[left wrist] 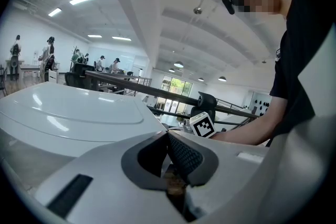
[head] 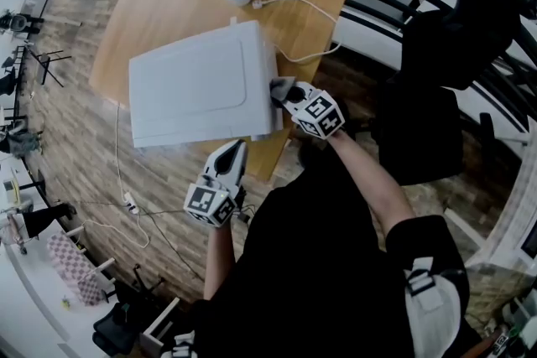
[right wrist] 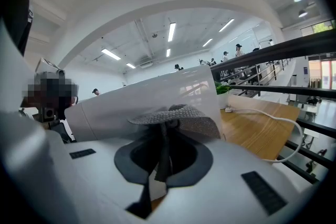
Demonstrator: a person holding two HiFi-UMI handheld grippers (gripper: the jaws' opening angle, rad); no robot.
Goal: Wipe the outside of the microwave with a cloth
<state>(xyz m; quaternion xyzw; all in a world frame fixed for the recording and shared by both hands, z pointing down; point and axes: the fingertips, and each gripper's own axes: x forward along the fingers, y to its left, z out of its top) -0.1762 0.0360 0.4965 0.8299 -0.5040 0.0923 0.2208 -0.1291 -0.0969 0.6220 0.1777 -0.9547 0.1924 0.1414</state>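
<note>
Head view first: the microwave (head: 201, 84) sits on the wooden table (head: 159, 4), long axis running roughly left to right across the frame. The right gripper (head: 289, 98) is up against the microwave's right-hand end wall, with the cloth (head: 279, 85) sandwiched between its tips and that wall. The left gripper (head: 237, 151) is just off the microwave's near edge, pointing at it, apparently not touching. So the right one is clearly the closer hand for wiping, and the wall lies straight ahead of its jaws.

Left gripper view: the left gripper (left wrist: 168, 136) has its jaws pressed together with nothing between them. The microwave's (left wrist: 68, 113) glossy white top fills the left side, and the right gripper's marker cube (left wrist: 202, 124) peeks out past the microwave's far corner.

Right gripper view: the right gripper (right wrist: 161, 136) is clamped on a fold of the cloth (right wrist: 181, 115), which is grey and knitted-looking (it fans out above the jaws). It's flattened against the microwave's (right wrist: 131, 99) smooth white side. I'd guess the next stroke just slides along that wall.
</note>
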